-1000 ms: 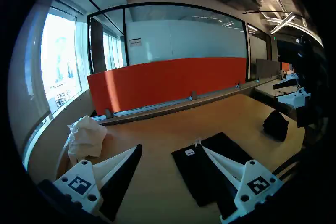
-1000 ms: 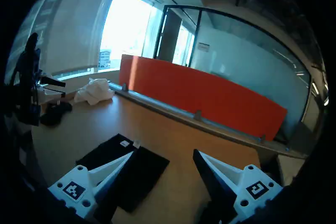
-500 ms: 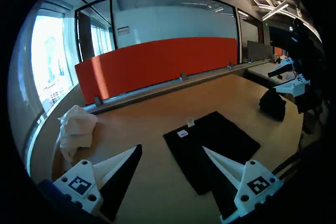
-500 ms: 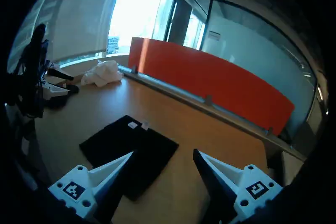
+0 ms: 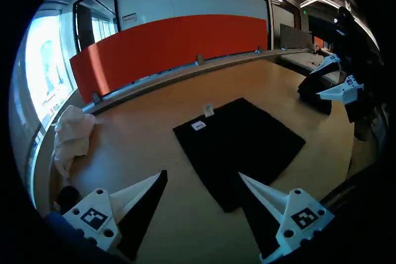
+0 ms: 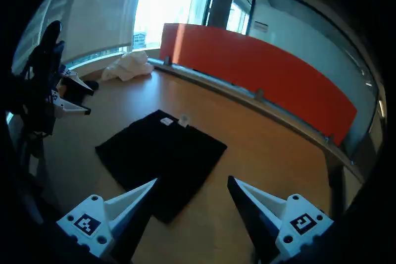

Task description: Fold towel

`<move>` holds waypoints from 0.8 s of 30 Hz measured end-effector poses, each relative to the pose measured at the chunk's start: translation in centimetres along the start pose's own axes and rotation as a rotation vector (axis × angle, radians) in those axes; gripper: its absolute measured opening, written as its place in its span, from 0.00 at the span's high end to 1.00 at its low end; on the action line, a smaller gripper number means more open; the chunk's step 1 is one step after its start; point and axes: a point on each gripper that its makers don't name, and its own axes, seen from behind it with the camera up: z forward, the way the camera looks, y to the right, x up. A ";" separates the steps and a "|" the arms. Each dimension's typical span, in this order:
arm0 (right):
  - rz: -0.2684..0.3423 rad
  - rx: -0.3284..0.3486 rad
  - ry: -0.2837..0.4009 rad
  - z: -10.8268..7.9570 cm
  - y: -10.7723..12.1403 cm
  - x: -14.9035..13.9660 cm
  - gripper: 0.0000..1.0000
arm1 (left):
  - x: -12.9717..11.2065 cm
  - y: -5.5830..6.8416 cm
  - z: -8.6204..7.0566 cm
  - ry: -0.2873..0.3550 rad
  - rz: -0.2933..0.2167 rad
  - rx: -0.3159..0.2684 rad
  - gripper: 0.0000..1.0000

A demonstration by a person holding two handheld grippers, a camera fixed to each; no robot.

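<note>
A black towel [image 5: 237,140] lies flat on the wooden table [image 5: 148,135], with two small white tags [image 5: 198,125] near its far edge. My left gripper [image 5: 202,174] hangs open above the towel's near left edge, nothing between its fingers. In the right gripper view the same towel [image 6: 161,155] spreads out ahead, and my right gripper [image 6: 192,180] is open over its near corner, holding nothing. The right gripper [image 5: 336,85] shows at the far right of the left gripper view. The left gripper [image 6: 69,93] shows at the far left of the right gripper view.
A crumpled white cloth [image 5: 72,132] lies near the table's window end, also seen as the white cloth [image 6: 127,66]. An orange divider [image 5: 168,46] with a metal rail runs along the table's far edge. Bare wood surrounds the towel.
Both views have tipped down toward the table, and the towel now shows whole instead of half hidden behind the fingers. Both grippers stayed open; the towel has not moved.
</note>
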 end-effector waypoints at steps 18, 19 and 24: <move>0.015 0.066 -0.127 3.8 -3.3 -7.9 0.00 | -8.2 3.2 4.3 -0.169 -0.004 -0.077 0.05; 0.016 0.070 -0.132 3.9 -3.5 -8.2 0.00 | -8.5 3.4 4.4 -0.176 -0.002 -0.082 0.05; 0.019 0.096 -0.158 4.3 -4.3 -9.4 0.06 | -9.3 3.9 4.9 -0.198 0.011 -0.100 0.05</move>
